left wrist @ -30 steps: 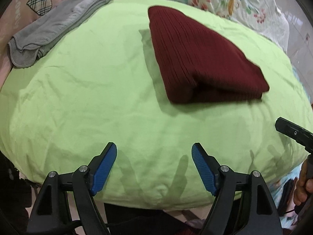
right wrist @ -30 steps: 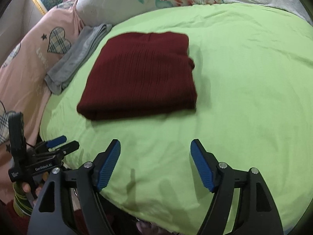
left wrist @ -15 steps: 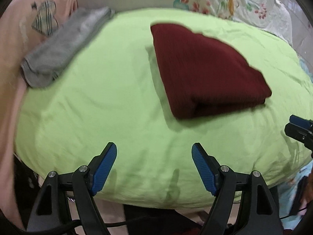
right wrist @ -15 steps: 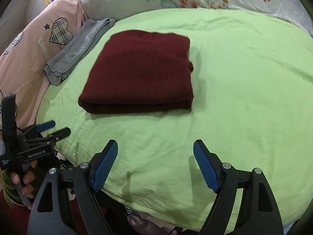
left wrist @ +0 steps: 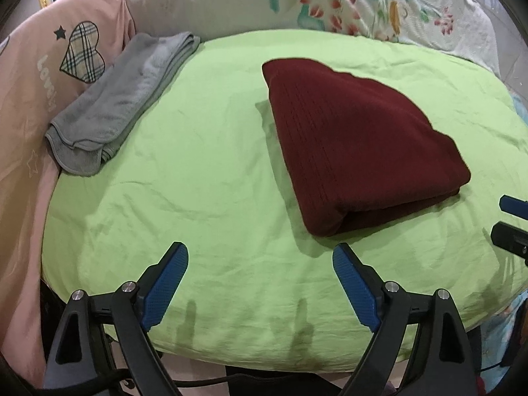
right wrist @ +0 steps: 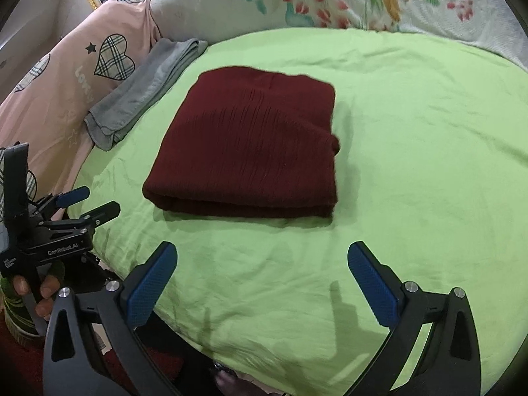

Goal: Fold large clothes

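Note:
A dark red knitted garment [left wrist: 356, 145] lies folded into a neat rectangle on the light green sheet [left wrist: 204, 178]; it also shows in the right wrist view [right wrist: 250, 151]. My left gripper [left wrist: 260, 283] is open and empty, held above the sheet's near edge, short of the garment. My right gripper [right wrist: 262, 280] is open and empty, also in front of the garment. The left gripper shows at the left of the right wrist view [right wrist: 87, 204], and the right gripper's tips show at the right edge of the left wrist view [left wrist: 513, 221].
A folded grey cloth [left wrist: 125, 99] lies at the sheet's far left, against a pink pillow with a plaid heart [left wrist: 82, 52]. A floral white cover [left wrist: 330, 3] lies behind. The green sheet's front edge drops off just under both grippers.
Both grippers have drawn back and up from the folded garment, so more of the bed shows. The garment has not moved. Both stay open.

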Action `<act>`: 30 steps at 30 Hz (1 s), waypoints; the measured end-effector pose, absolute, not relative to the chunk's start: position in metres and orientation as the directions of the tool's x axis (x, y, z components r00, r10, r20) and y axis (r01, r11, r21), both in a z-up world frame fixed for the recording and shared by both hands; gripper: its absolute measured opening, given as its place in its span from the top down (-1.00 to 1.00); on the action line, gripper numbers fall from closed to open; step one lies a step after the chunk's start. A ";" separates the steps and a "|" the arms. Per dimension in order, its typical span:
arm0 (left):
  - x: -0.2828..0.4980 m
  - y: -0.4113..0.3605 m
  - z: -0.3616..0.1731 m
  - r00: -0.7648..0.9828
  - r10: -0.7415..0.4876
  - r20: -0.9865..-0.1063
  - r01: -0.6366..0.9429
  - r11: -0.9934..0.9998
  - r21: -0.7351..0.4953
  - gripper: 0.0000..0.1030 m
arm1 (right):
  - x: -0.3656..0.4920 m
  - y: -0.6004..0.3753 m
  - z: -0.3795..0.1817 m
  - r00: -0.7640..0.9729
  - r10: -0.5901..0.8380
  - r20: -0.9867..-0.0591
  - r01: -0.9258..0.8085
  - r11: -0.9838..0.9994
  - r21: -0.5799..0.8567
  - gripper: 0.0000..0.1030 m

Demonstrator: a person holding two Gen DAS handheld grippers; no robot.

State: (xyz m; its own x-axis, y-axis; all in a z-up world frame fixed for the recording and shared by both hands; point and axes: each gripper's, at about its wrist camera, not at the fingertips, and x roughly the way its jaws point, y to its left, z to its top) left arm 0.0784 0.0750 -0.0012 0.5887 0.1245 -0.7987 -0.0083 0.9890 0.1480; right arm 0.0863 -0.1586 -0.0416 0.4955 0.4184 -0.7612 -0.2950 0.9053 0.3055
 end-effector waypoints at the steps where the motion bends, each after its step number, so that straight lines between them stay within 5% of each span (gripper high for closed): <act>1: 0.080 0.076 -0.003 0.585 0.123 -0.802 -0.008 0.989 0.146 -0.75 | 0.088 -0.157 -0.044 0.489 0.415 -0.767 -0.296 0.906 0.302 -0.99; 30: 0.091 0.064 0.004 0.608 0.087 -0.789 0.022 0.992 0.126 -0.75 | 0.119 -0.148 -0.039 0.491 0.409 -0.769 -0.306 0.908 0.288 -0.99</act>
